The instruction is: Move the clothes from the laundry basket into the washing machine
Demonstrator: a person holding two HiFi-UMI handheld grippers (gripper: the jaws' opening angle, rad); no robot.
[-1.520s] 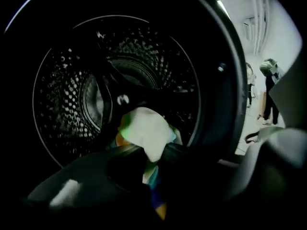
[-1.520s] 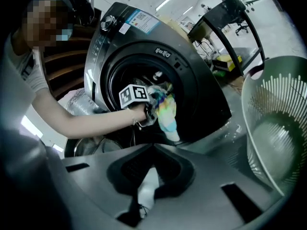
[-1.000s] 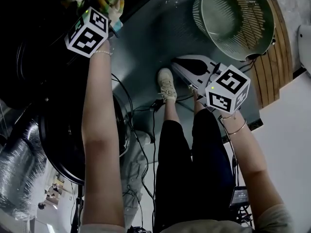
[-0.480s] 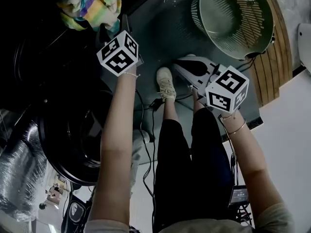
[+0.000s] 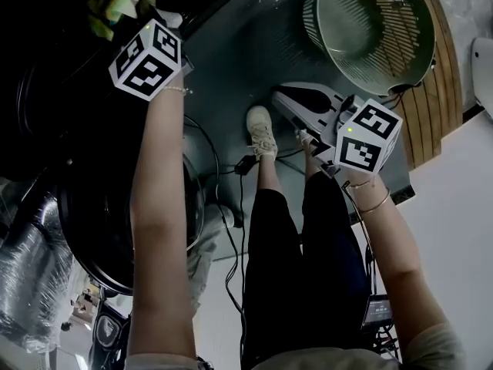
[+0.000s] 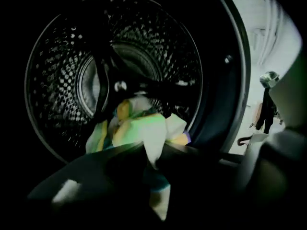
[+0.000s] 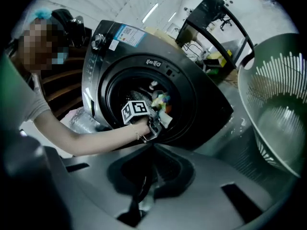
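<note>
**A:** What has just changed at the washing machine [image 7: 201, 97]?

**B:** Our left gripper [image 6: 152, 152]. Half a second ago it stood drawn back from the machine's door opening, and the colourful cloth [image 6: 139, 128] sat loose at the mouth. Now the gripper is back at the opening and its jaws have just been closing. The cloth runs down between them, pinched.

**A:** So we hold it again. Where does the cloth sit?

**B:** At the mouth of the machine, bunched in front of the drum [image 6: 62, 80], with a tail hanging below our jaws. We cannot tell whether it rests on the drum or only hangs from the grip.

**A:** And our other hand?

**B:** Our right gripper [image 7: 152, 150] has kept its place. Its jaws are together on nothing, and it is held well out from the machine, facing its front.

**A:** The laundry basket [image 5: 408, 21]?

**B:** It stands well apart from the machine, and we see nothing in it from the head view.

**A:** What does that mean for the task?

**B:** We judge this to be the last piece, and that the first drop left it too near the door, so we are taking it again. Next we should carry it deeper into the machine, then open the jaws and draw back cleanly so the tail does not trail out with us.
</note>
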